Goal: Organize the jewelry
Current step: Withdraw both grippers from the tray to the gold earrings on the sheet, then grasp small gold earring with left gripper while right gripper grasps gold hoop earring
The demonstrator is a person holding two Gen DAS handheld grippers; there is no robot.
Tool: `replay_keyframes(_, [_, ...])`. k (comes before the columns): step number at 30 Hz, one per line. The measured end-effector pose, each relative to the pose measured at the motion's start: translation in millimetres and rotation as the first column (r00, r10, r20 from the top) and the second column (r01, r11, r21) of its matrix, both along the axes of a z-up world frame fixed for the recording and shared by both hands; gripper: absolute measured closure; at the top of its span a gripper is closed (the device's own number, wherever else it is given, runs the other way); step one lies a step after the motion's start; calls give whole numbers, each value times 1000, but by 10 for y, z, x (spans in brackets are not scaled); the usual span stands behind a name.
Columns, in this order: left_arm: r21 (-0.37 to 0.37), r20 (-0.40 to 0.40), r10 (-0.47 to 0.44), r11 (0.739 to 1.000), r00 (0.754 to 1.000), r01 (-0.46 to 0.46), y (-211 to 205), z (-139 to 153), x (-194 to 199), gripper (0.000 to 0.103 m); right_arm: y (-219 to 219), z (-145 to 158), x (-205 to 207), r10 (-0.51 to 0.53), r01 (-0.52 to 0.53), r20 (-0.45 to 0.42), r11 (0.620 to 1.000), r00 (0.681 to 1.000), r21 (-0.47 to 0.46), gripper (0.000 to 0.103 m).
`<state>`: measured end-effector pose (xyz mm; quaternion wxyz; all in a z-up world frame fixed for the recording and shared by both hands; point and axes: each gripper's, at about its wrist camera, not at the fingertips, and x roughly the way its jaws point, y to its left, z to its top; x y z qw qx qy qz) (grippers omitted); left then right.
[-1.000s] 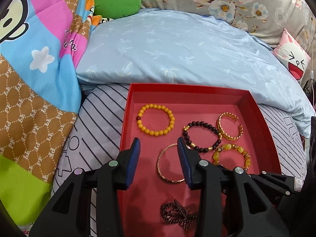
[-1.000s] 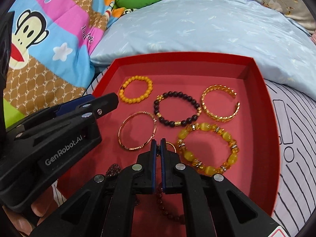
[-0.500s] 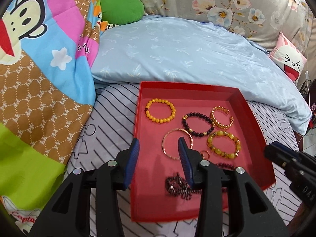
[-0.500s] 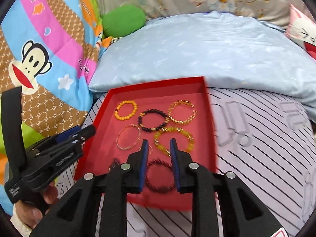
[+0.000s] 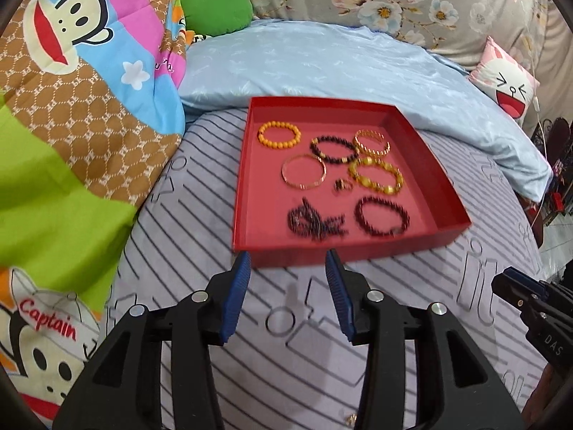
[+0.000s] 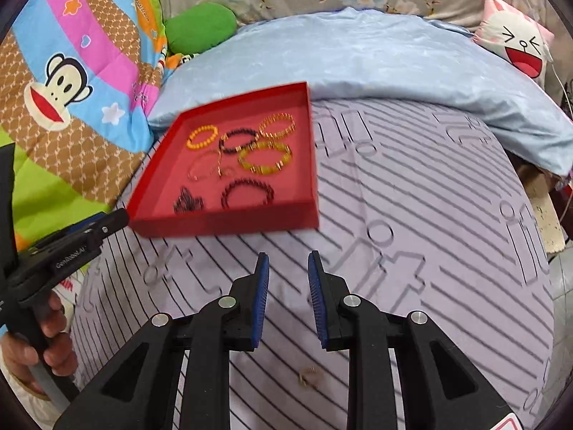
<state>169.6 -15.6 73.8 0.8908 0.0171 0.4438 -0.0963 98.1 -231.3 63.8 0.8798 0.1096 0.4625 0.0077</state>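
**Both Tools Empty, One Small Piece Left Outside the Tray**

While both tools hang open and empty over a striped bedspread (image 6: 412,215), the red tray (image 5: 412,240) sits ahead of them with the jewelry laid out inside it. The left tool (image 5: 286,294) hovers just short of the tray's near wall, its blue pads spread wide with nothing between them. The right tool (image 6: 286,297) hangs further back and to the right of the tray, its jaws also parted and gripping nothing.

Inside the tray lie an orange bead bracelet (image 5: 278,135), a dark bead bracelet (image 5: 331,149), a gold cuff (image 5: 372,141), a thin gold bangle (image 5: 303,171), a yellow bead bracelet (image 5: 376,175), a small ring (image 5: 342,185), a bunched dark strand (image 5: 315,220) and a dark red bracelet (image 5: 381,215). Each lies flat, mostly apart from its neighbors.

One small gold-colored piece (image 6: 308,376) rests on the bedspread, outside the tray. It lies below and behind the right tool's fingertips, close to that tool's body, and well apart from the tray's near edge. What it is cannot be told at this size. By the look of it the right tool is the nearer, and would have to draw back and dip to reach the piece; the tray lies ahead and to the left of it.

A blue pillow (image 5: 340,68) borders the tray's far side.
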Motion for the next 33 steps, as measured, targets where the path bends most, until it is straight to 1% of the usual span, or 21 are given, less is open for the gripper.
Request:
replay_keyframes(6, [2,-35,-21,1000,999,21,-17,-141,-357,58,27,-205,-303,-15,15,-40,1000,999,-9,80])
replay_keyframes(12, [3,-51,-28,1000,998,28,-13,-245,-638,58,83,-348,-511,-14,11,-45,998,999,-69,80])
replay_keyframes(19, [-3,-72,-31,1000,997,31,17,-367,-847,57,91,-504,-515,-2,-3,-66,997,998,-82,80])
replay_keyframes(23, [-12,-71,-31,999,997,30,36,-377,-939,51,133,-566,-500,8,-15,-75,995,997,-95,80])
replay_keyframes(28, [-8,-67,-43,999,997,43,-3,-367,-1009,51,188,-576,-512,16,-24,-67,992,998,-127,80])
replay_keyframes(33, [-2,-72,-58,998,996,58,-69,-392,-1059,51,196,-575,-531,17,-25,-69,992,997,-125,83])
